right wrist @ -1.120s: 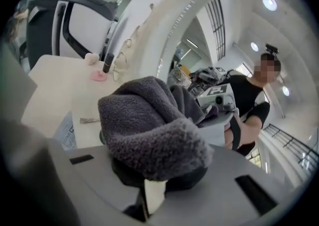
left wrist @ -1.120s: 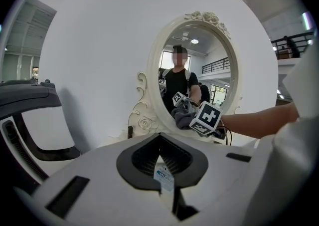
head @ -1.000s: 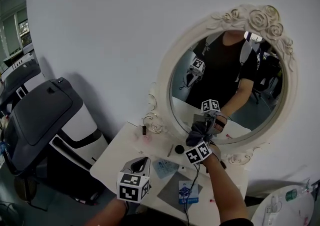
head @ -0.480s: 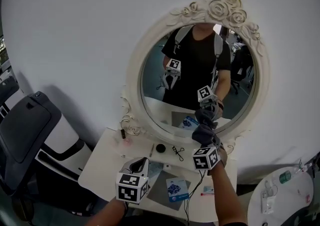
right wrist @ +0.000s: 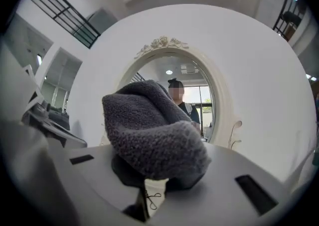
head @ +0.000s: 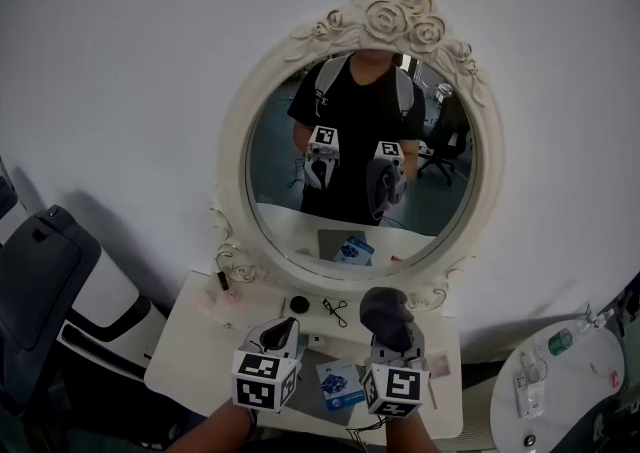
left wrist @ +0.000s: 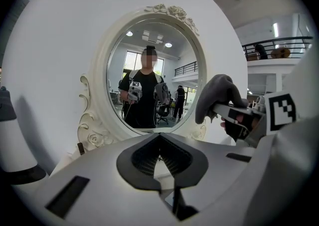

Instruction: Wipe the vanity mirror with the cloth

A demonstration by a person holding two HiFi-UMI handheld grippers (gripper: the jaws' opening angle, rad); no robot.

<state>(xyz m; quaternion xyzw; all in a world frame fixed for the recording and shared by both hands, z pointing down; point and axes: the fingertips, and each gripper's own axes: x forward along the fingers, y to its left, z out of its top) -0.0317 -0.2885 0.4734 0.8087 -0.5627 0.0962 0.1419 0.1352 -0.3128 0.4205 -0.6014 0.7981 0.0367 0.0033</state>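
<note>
Mirror frame (head: 233,171): cream-white all over, the carved roses at the top in the same shade. Wall (head: 120,61): plain pale grey-white. Cloth (right wrist: 149,135): dark charcoal grey, nubbly looped texture, no print. Left gripper (left wrist: 159,157) and right gripper (right wrist: 152,180): light grey shells with near-black jaw pads; each carries a cube patterned in black squares on white. Table (head: 190,351): white. On it, a dark grey mat (head: 322,403), a blue-and-white packet (head: 340,384) and a small black round cap (head: 298,304). Shirt (head: 355,131) in the reflection: black, pale straps at the shoulders. Appliance (head: 35,281) at left: dark grey top over white sides.
</note>
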